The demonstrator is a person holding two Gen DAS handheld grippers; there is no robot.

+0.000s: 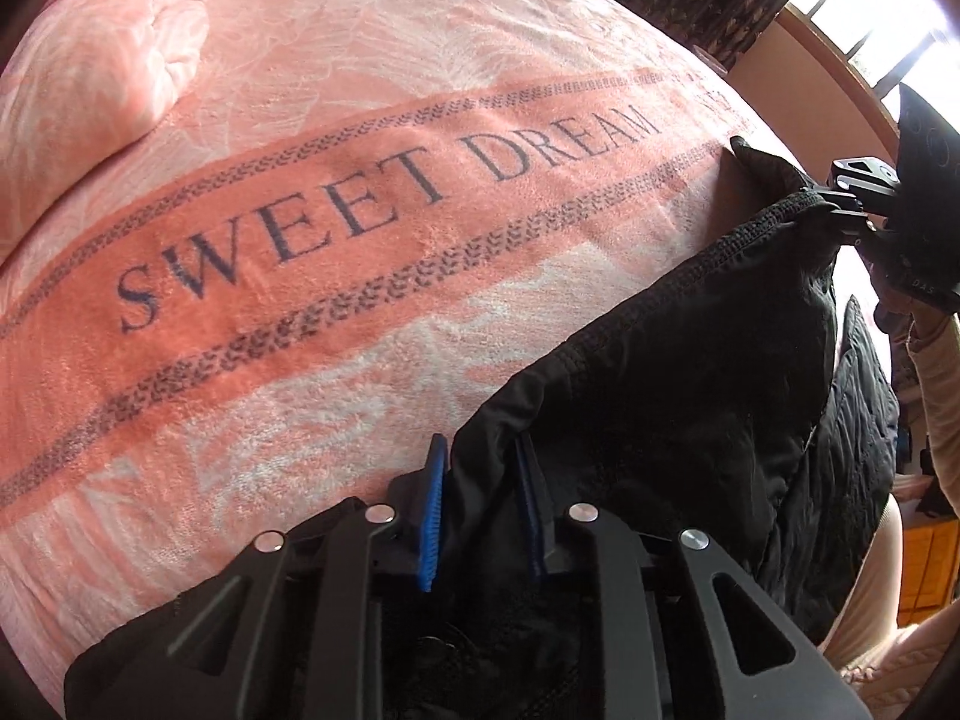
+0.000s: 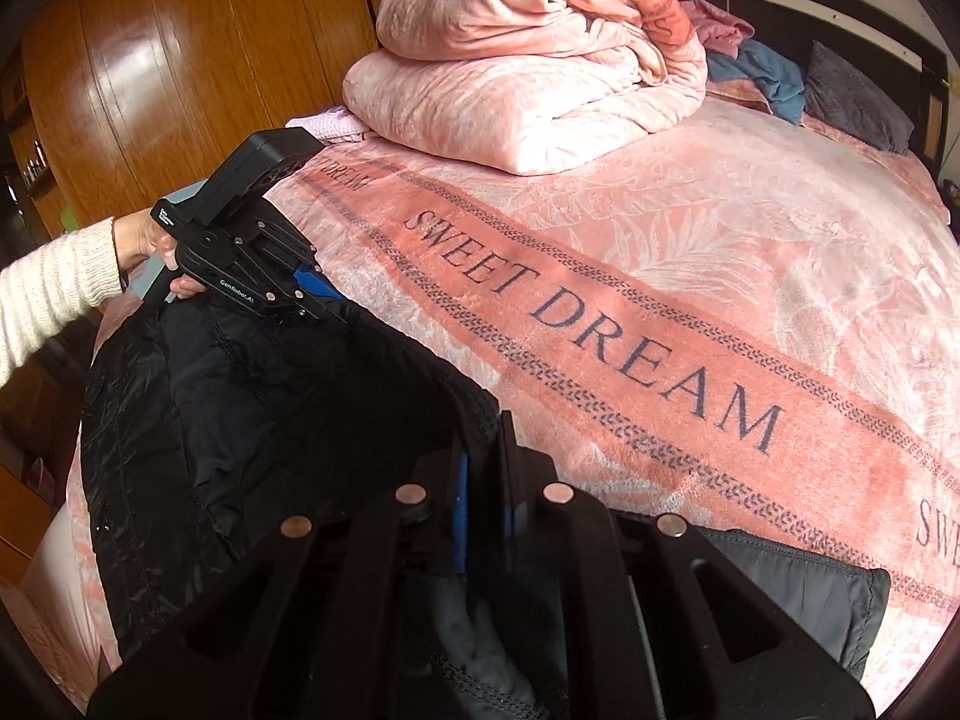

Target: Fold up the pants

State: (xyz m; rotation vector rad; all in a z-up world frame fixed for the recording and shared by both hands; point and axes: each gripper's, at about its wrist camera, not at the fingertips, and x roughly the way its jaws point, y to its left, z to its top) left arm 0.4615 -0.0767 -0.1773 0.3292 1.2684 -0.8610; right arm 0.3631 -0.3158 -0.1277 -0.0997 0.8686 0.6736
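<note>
Black quilted pants (image 1: 690, 396) hang between my two grippers above the near edge of the bed; they also show in the right wrist view (image 2: 252, 420). My left gripper (image 1: 483, 462) is shut on one end of the waistband, blue pads pinching the fabric. My right gripper (image 2: 483, 450) is shut on the other end of the waistband. The right gripper shows at the far right of the left wrist view (image 1: 840, 198), and the left gripper shows at the left of the right wrist view (image 2: 318, 294), both holding the pants' top edge.
A pink blanket printed "SWEET DREAM" (image 2: 660, 312) covers the bed. A folded pink duvet (image 2: 528, 60) lies at its far side, with pillows and clothes (image 2: 774, 78) by the headboard. A wooden wardrobe (image 2: 180, 60) stands at the left. A window (image 1: 870, 18) is at the far right.
</note>
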